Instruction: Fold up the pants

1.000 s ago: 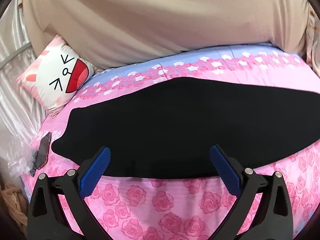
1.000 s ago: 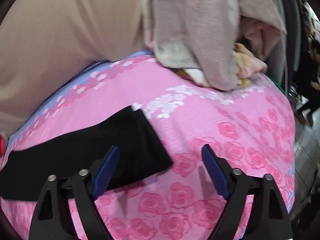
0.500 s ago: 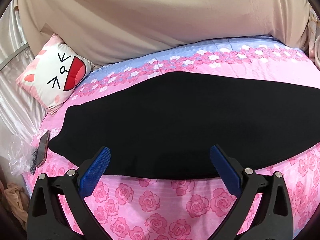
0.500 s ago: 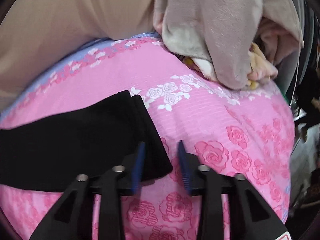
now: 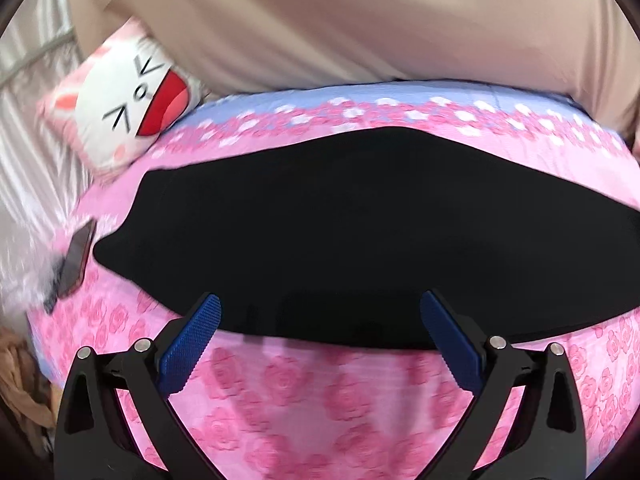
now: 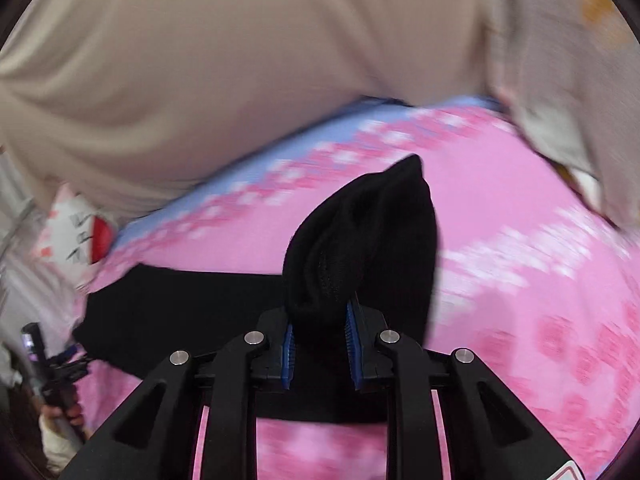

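Black pants (image 5: 340,232) lie flat along a pink rose-print bed sheet (image 5: 304,396). My left gripper (image 5: 320,332) is open and empty, hovering over the near edge of the pants. My right gripper (image 6: 320,344) is shut on the right end of the pants (image 6: 360,240) and holds it lifted off the bed, the cloth bunched and standing up between the blue pads (image 6: 352,344). The rest of the pants (image 6: 180,312) stretch to the left on the sheet.
A white cartoon-face pillow (image 5: 128,100) lies at the bed's far left. A dark phone (image 5: 74,258) lies at the left edge. A beige curtain (image 5: 340,20) hangs behind the bed. A pile of grey and pale cloth (image 6: 560,100) sits at the far right.
My right gripper closed on the right end of the pants and lifted it off the bed, swinging left. My left gripper stayed open and shifted slightly.
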`<state>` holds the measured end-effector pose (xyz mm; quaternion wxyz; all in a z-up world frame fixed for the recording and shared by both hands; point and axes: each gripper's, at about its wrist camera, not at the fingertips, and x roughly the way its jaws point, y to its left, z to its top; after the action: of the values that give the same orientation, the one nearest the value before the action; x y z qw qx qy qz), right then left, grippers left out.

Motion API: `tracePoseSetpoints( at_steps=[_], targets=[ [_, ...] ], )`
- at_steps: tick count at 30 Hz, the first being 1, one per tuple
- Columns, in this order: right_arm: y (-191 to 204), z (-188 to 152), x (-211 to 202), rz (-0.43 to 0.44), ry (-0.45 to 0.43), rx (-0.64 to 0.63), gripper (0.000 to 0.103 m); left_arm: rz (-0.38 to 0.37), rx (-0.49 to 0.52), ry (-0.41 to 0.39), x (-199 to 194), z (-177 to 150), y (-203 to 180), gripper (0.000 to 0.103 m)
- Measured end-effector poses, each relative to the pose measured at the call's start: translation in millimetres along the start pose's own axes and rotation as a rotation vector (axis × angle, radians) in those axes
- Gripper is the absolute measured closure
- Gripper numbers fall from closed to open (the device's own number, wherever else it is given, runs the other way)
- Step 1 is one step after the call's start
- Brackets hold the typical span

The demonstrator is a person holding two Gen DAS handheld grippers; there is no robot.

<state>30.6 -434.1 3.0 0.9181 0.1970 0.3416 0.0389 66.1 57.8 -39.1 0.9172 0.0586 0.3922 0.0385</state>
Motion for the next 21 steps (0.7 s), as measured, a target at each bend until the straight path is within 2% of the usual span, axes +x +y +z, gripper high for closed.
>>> tracePoseSetpoints(
  at_steps=[2, 3, 5, 9, 10, 11, 12, 14, 15, 16, 19, 21],
  targets=[
    [47.4, 7.1, 17.6, 0.087, 0.027, -0.054, 0.083, -0.004, -0.032, -0.003, 0.0, -2.4, 18.3, 0.005],
    [84.8, 7.8, 35.3, 0.126, 0.048, -0.104, 0.083, -0.004, -0.052, -0.006, 0.0, -4.3, 29.9, 0.005],
    [129.5, 3.0, 60.7, 0.169, 0.089, -0.162, 0.083, -0.006, -0.075, -0.012, -0.1, -7.2, 48.3, 0.005],
    [239.8, -29.6, 137.3, 0.258, 0.225, -0.299, 0.083, 0.006, -0.117, -0.023, -0.6, -14.0, 89.2, 0.005],
    [253.5, -38.1, 147.6, 0.271, 0.248, -0.317, 0.083, 0.006, -0.130, -0.023, 0.0, -15.2, 99.1, 0.005],
    [272.7, -49.1, 165.4, 0.280, 0.284, -0.346, 0.078, 0.000, -0.143, -0.023, 0.8, -16.5, 108.6, 0.005],
    [289.7, -63.1, 181.8, 0.266, 0.316, -0.380, 0.076, -0.010, -0.163, -0.022, 2.0, -17.7, 121.2, 0.005],
    [311.0, -89.4, 206.0, 0.190, 0.350, -0.457, 0.065, -0.035, -0.224, -0.019, 6.2, -19.8, 146.4, 0.005],
    [318.5, -97.7, 207.7, 0.163, 0.334, -0.481, 0.060, -0.048, -0.255, -0.016, 8.4, -21.4, 156.8, 0.005],
    [321.7, -101.5, 200.1, 0.167, 0.305, -0.490, 0.046, -0.062, -0.290, -0.013, 11.5, -22.4, 168.1, 0.005],
    [318.6, -102.3, 163.2, 0.171, 0.206, -0.466, 0.031, -0.117, -0.446, 0.021, 28.9, -24.8, 207.3, 0.005],
    [304.6, -98.1, 136.3, 0.131, 0.135, -0.434, 0.020, -0.153, -0.565, 0.037, 47.0, -22.5, 229.8, 0.005]
  ],
)
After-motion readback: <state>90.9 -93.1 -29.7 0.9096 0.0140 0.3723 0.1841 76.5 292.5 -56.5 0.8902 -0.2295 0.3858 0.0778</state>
